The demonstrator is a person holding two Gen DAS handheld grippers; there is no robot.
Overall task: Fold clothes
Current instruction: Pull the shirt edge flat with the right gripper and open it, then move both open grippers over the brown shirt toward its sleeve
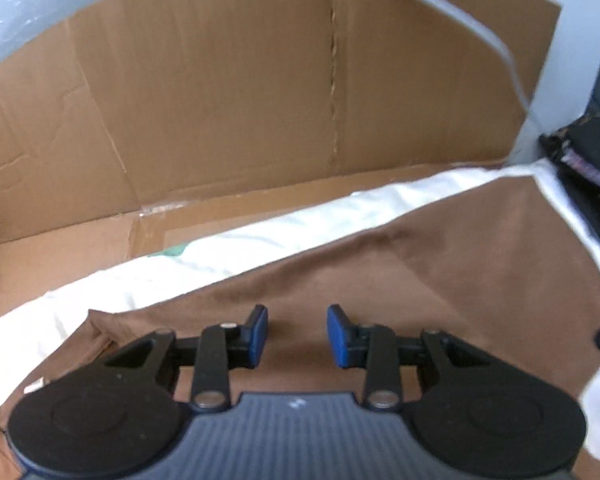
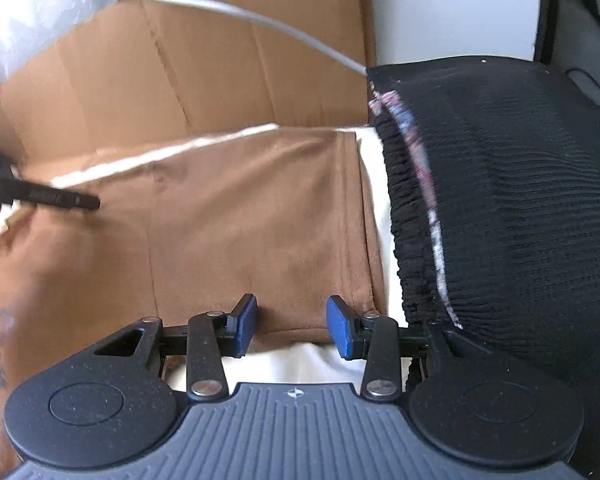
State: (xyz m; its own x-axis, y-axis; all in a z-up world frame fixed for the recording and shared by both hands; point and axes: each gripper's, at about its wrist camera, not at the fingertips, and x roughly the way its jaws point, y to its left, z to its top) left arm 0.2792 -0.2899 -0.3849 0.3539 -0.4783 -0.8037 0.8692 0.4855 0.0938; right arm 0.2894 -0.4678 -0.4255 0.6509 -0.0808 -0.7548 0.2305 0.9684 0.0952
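Lying flat on a white sheet (image 1: pixel 284 224), the brown garment (image 1: pixel 440 264) fills the lower middle of both views. Above it, the left gripper (image 1: pixel 297 336) hovers with its blue fingers (image 1: pixel 260 332) apart and nothing between them. At its hem, toward six o'clock in the right wrist view, the right gripper (image 2: pixel 291 326) also stands parted and empty. Black ribbed fabric (image 2: pixel 520 200) bulks at three o'clock. Cardboard (image 1: pixel 220 100) rises at twelve o'clock, crossed by a grey cable (image 2: pixel 252 18).
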